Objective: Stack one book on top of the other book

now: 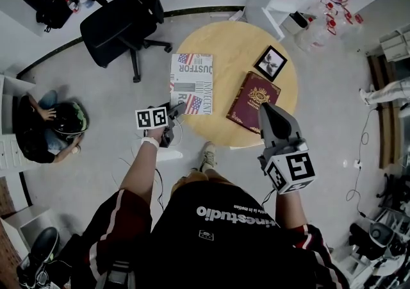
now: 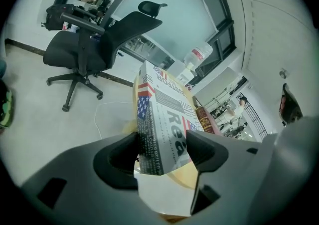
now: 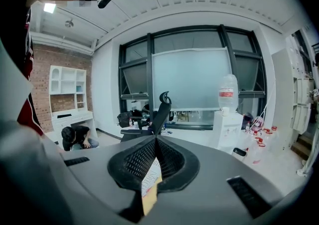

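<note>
A white book with a flag-print cover (image 1: 191, 82) lies on the left of the round wooden table (image 1: 237, 44), its near corner hanging over the edge. A maroon book (image 1: 253, 100) lies apart from it on the right. My left gripper (image 1: 173, 111) is at that overhanging corner. In the left gripper view the white book (image 2: 167, 109) stands between the open jaws of the left gripper (image 2: 162, 151), close to both pads. My right gripper (image 1: 269, 118) hovers at the maroon book's near edge; in the right gripper view the right gripper (image 3: 156, 141) is shut and holds nothing.
A framed photo (image 1: 270, 62) lies at the back of the table. A black office chair (image 1: 122, 22) stands on the floor to the far left. A person (image 1: 45, 124) crouches at the left wall. White cabinets and bottles (image 1: 320, 6) stand at the far right.
</note>
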### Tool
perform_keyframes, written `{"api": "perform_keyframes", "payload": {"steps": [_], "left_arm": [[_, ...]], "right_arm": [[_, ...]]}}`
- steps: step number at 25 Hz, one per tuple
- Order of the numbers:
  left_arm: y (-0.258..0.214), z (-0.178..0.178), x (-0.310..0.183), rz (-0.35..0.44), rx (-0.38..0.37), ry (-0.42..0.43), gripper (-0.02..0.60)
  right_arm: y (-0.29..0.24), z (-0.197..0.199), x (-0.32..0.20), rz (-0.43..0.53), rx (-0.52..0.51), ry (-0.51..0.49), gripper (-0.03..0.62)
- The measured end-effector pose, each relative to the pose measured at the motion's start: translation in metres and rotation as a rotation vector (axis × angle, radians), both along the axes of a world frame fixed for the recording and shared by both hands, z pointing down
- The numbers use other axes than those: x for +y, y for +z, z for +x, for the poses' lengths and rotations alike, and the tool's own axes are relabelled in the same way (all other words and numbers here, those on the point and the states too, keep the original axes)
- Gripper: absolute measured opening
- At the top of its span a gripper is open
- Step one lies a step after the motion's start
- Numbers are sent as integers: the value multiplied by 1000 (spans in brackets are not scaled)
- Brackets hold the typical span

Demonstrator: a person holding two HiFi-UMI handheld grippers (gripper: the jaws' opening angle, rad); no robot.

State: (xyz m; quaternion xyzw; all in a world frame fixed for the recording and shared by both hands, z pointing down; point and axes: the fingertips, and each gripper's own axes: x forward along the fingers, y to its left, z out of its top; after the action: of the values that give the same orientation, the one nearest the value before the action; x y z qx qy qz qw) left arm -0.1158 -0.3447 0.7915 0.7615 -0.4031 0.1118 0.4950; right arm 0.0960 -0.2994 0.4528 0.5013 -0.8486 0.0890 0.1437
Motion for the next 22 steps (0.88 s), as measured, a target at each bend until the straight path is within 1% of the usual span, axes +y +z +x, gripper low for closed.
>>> {"api": "perform_keyframes", "payload": {"steps": [2, 4, 8, 9, 12, 14, 17, 22], "left_arm": [[0, 2, 7, -20, 19, 11, 310], [0, 5, 15, -36, 38, 40, 305], [1, 11, 33, -60, 99, 87, 299], [2, 12, 35, -61, 114, 87, 300], [5, 13, 37, -75, 157, 68, 335], [6, 14, 37, -83, 179, 55, 339], [4, 19, 35, -78, 191, 65, 337], [8, 25, 31, -90, 182, 64, 331]], "right_arm": [[-2, -1, 3, 5, 2, -3, 26], [-4, -1, 5, 8, 2, -2, 26], [-4, -3, 12, 7, -4, -1, 26], [-5, -5, 14, 7, -4, -1, 26], [-5, -7, 20, 6, -4, 0, 26], [-4, -6, 24, 1, -3, 6, 26], [-3, -3, 27, -3, -1, 13, 26], [1, 3, 28, -10, -9, 26, 26]]}}
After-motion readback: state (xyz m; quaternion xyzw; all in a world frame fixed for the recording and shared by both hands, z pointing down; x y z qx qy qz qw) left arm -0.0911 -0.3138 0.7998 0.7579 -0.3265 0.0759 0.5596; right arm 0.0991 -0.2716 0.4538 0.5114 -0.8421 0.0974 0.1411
